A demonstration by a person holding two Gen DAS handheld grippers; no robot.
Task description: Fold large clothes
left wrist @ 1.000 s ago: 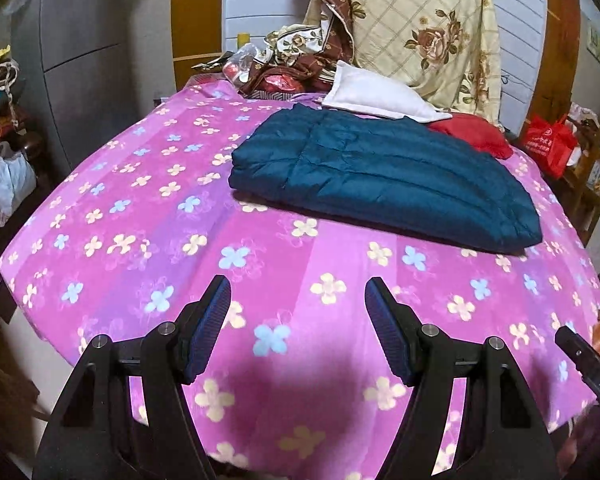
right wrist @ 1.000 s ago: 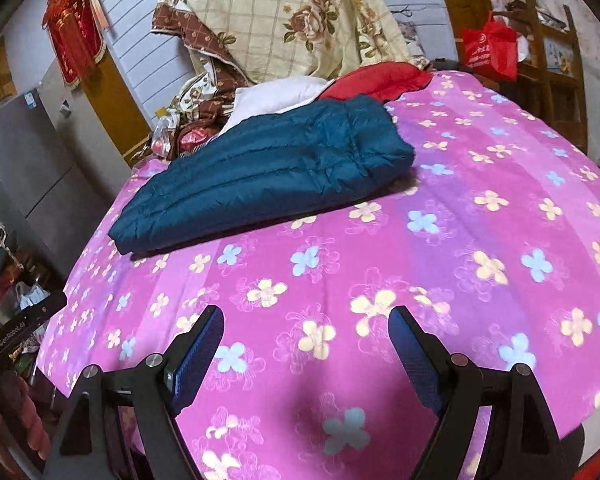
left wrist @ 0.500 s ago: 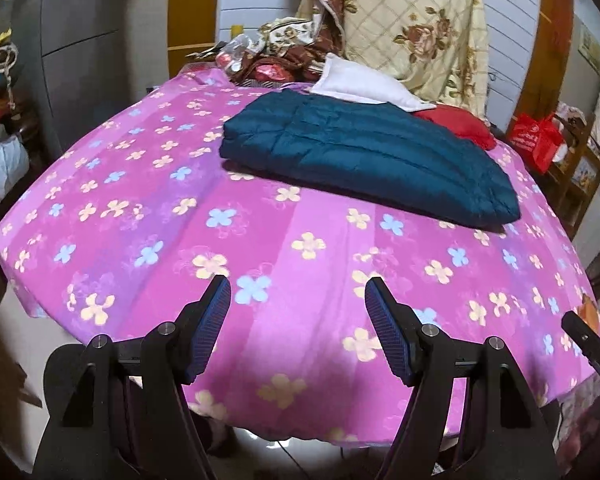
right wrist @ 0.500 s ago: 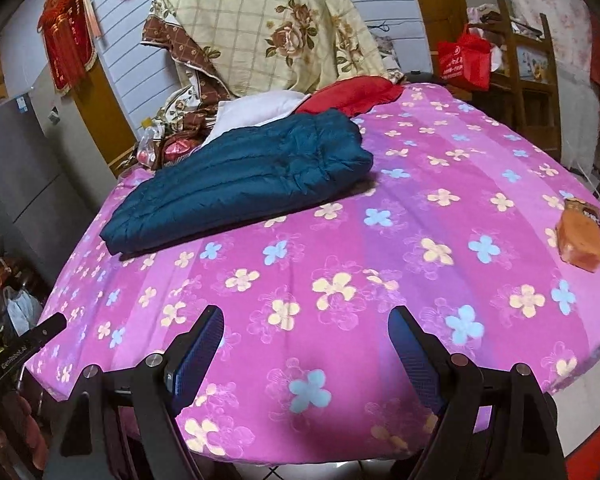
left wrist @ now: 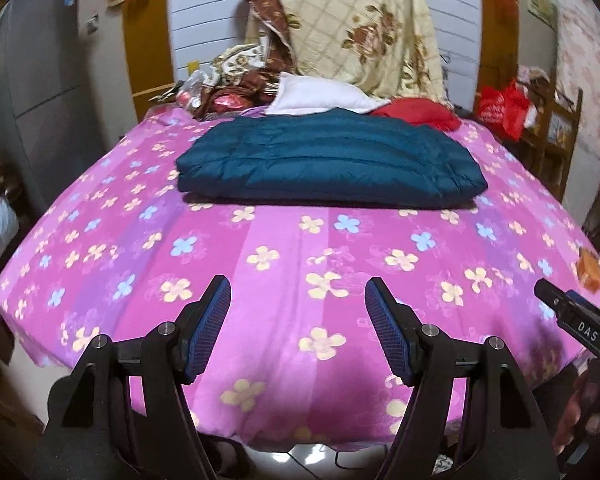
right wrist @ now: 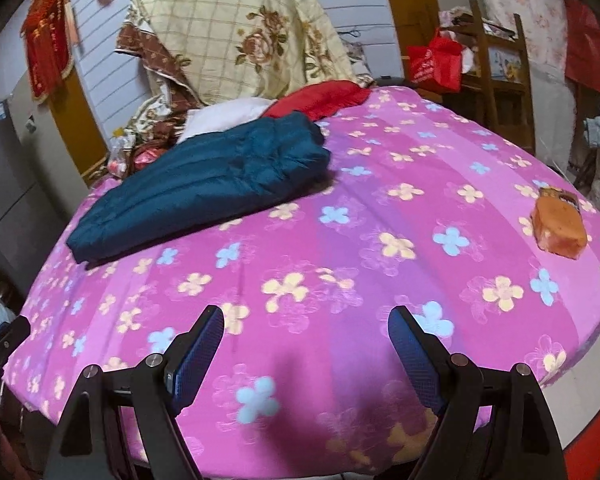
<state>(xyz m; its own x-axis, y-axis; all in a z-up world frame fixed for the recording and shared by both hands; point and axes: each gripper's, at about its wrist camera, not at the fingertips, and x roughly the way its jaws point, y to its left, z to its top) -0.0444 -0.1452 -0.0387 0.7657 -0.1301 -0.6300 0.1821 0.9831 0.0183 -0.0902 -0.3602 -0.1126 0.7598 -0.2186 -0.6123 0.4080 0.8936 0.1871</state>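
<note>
Lying folded toward the far side of the pink flowered bed (left wrist: 284, 248), the dark teal quilted jacket (left wrist: 332, 160) looks light, puffy and slick, so it would likely slump and slide unless pinched through a thick seam or corner at its near edge. Both the left gripper (left wrist: 298, 320) and the right gripper (right wrist: 306, 344) stand spread and empty over the bed's near edge, well apart from it. Open bedspread lies between; an orange packet (right wrist: 558, 226) sits off right.

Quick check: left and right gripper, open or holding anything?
Left gripper: open, holding nothing.
Right gripper: open, holding nothing.
</note>
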